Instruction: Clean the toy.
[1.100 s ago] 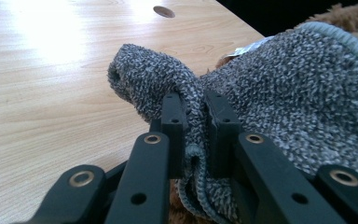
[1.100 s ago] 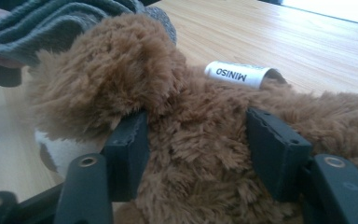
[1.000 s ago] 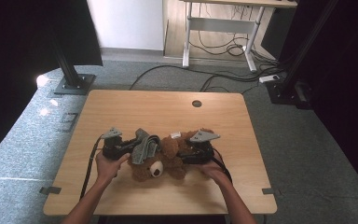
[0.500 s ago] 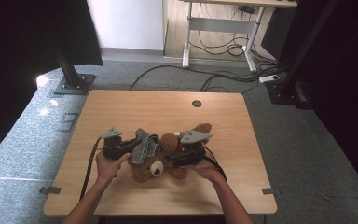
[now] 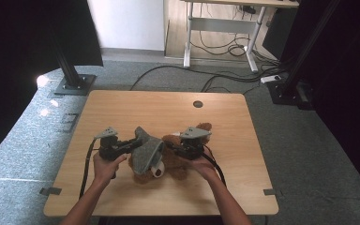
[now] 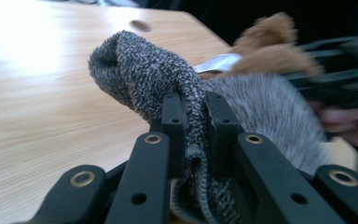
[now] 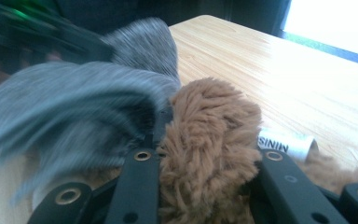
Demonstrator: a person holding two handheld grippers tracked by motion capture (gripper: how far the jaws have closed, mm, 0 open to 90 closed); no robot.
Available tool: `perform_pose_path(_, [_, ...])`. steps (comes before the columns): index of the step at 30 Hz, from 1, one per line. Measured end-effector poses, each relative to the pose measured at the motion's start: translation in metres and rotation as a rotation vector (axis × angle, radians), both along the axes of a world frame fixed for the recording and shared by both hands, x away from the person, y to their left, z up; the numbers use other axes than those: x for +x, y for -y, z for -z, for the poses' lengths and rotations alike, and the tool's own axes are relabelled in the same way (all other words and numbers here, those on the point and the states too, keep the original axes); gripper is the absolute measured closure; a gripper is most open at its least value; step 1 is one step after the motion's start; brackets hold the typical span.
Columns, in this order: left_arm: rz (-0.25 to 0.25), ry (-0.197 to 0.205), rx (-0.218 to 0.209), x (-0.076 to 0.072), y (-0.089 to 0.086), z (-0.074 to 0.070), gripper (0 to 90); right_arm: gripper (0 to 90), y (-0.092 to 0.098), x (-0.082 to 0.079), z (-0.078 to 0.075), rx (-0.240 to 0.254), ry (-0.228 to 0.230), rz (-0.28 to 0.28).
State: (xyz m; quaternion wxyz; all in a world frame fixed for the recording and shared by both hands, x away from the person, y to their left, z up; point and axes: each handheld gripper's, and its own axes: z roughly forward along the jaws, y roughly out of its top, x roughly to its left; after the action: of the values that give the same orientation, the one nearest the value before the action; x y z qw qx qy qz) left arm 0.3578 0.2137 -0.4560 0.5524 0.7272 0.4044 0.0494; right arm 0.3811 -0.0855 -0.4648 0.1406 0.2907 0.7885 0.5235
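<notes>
While the brown teddy bear [image 5: 176,157] is lying on the wooden table [image 5: 122,112], the grey knit garment [image 5: 146,151] is covering it. Left gripper [image 6: 196,123] is pinching soft, stretchy knit. Right gripper [image 7: 205,154], jaws just closing, is squeezing a light plush limb beside the white tag [image 7: 284,145].

Glare on tabletop [image 6: 23,28] — blurred close-ups

Grey speckled knit garment [image 5: 146,152]; brown plush bear [image 7: 209,140]; white label [image 7: 284,145]; pale wood table [image 5: 168,110].
</notes>
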Motion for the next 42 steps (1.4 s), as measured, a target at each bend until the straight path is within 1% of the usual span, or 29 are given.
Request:
perform_pose_path(1, [0.024, 0.002, -0.010, -0.003, 0.003, -0.004, 79.5, 71.3, 0.000, 0.000, 0.001, -0.001, 0.001, 0.005])
perform_pose_path(2, [0.074, 0.006, -0.010, -0.011, 0.012, -0.010, 79.6, 71.3, -0.001, 0.000, 0.002, -0.003, 0.003, 0.019])
perform_pose_path(3, [0.074, 0.006, -0.010, -0.011, 0.012, -0.010, 79.5, 71.3, -0.001, 0.000, 0.002, -0.003, 0.003, 0.019])
perform_pose_path(5, [0.124, 0.007, 0.005, -0.019, 0.025, -0.011, 79.6, 71.3, -0.002, 0.000, 0.002, -0.005, 0.008, 0.030])
perform_pose_path(7, [0.181, -0.016, 0.028, -0.026, 0.039, -0.006, 79.5, 71.2, -0.004, 0.000, 0.002, -0.007, 0.012, 0.038])
perform_pose_path(8, [0.209, -0.040, 0.056, -0.029, 0.049, 0.002, 79.5, 71.1, -0.004, 0.000, 0.002, -0.004, 0.012, 0.044])
perform_pose_path(9, [0.209, -0.040, 0.056, -0.029, 0.049, 0.002, 79.5, 71.1, -0.004, 0.000, 0.002, -0.004, 0.012, 0.044])
perform_pose_path(10, [0.215, -0.051, 0.072, -0.030, 0.053, 0.007, 79.5, 71.0, -0.003, 0.000, 0.002, -0.003, 0.010, 0.051])
perform_pose_path(11, [0.224, -0.069, 0.075, -0.031, 0.056, 0.013, 79.6, 71.0, -0.003, 0.000, 0.003, 0.001, 0.011, 0.056])
perform_pose_path(12, [0.232, -0.084, 0.065, -0.031, 0.058, 0.017, 79.6, 70.8, -0.002, 0.000, 0.003, 0.002, 0.011, 0.059])
perform_pose_path(13, [0.232, -0.094, 0.053, -0.031, 0.059, 0.020, 79.7, 70.8, 0.000, 0.000, 0.003, 0.013, 0.015, 0.063])
perform_pose_path(14, [0.229, -0.092, 0.052, -0.031, 0.059, 0.021, 79.7, 70.8, 0.000, 0.000, 0.003, 0.013, 0.015, 0.063])
perform_pose_path(16, [0.224, -0.091, 0.060, -0.032, 0.061, 0.021, 79.9, 70.8, 0.002, -0.002, 0.002, 0.040, 0.020, 0.071])
perform_pose_path(17, [0.224, -0.091, 0.060, -0.032, 0.061, 0.021, 79.9, 70.8, 0.002, -0.002, 0.002, 0.040, 0.020, 0.071])
perform_pose_path(18, [0.227, -0.094, 0.064, -0.032, 0.062, 0.024, 80.0, 71.0, 0.003, -0.004, 0.000, 0.061, 0.033, 0.060])
perform_pose_path(19, [0.227, -0.094, 0.064, -0.032, 0.062, 0.024, 80.1, 71.0, 0.003, -0.004, 0.000, 0.061, 0.033, 0.060])
perform_pose_path(20, [0.225, -0.094, 0.065, -0.032, 0.062, 0.026, 80.1, 71.2, 0.003, -0.007, -0.001, 0.075, 0.038, 0.047])
perform_pose_path(24, [0.236, -0.094, 0.071, -0.036, 0.066, 0.034, 80.7, 71.8, 0.002, -0.022, -0.002, 0.085, 0.066, -0.004])
perform_pose_path(25, [0.239, -0.086, 0.080, -0.038, 0.067, 0.036, 80.9, 72.0, 0.007, -0.030, 0.000, 0.105, 0.065, -0.016])
perform_pose_path(26, [0.238, -0.079, 0.088, -0.040, 0.068, 0.036, 80.9, 72.0, 0.007, -0.030, 0.000, 0.105, 0.065, -0.016])
perform_pose_path(28, [0.235, -0.064, 0.121, -0.043, 0.067, 0.039, 81.1, 72.4, 0.012, -0.037, 0.003, 0.137, 0.053, -0.026])
perform_pose_path(31, [0.227, -0.077, 0.130, -0.044, 0.061, 0.043, 81.3, 72.9, 0.021, -0.053, 0.014, 0.157, 0.039, -0.045])
perform_pose_path(33, [0.212, -0.088, 0.135, -0.042, 0.054, 0.045, 81.3, 73.1, 0.026, -0.061, 0.022, 0.162, 0.028, -0.047])
perform_pose_path(35, [0.201, -0.108, 0.129, -0.039, 0.048, 0.047, 81.2, 73.3, 0.028, -0.067, 0.029, 0.166, 0.012, -0.052])
perform_pose_path(37, [0.214, -0.121, 0.122, -0.039, 0.043, 0.048, 81.2, 73.3, 0.029, -0.071, 0.035, 0.162, -0.003, -0.055])
perform_pose_path(39, [0.233, -0.108, 0.129, -0.043, 0.040, 0.045, 81.0, 73.4, 0.028, -0.074, 0.038, 0.153, -0.015, -0.060])
perform_pose_path(40, [0.244, -0.086, 0.118, -0.049, 0.035, 0.037, 81.0, 73.4, 0.027, -0.075, 0.040, 0.135, -0.008, -0.062])
perform_pose_path(41, [0.244, -0.086, 0.118, -0.049, 0.035, 0.037, 81.0, 73.4, 0.027, -0.075, 0.040, 0.135, -0.008, -0.062])
perform_pose_path(42, [0.250, -0.077, 0.097, -0.052, 0.030, 0.031, 81.0, 73.4, 0.027, -0.075, 0.041, 0.130, -0.010, -0.061])
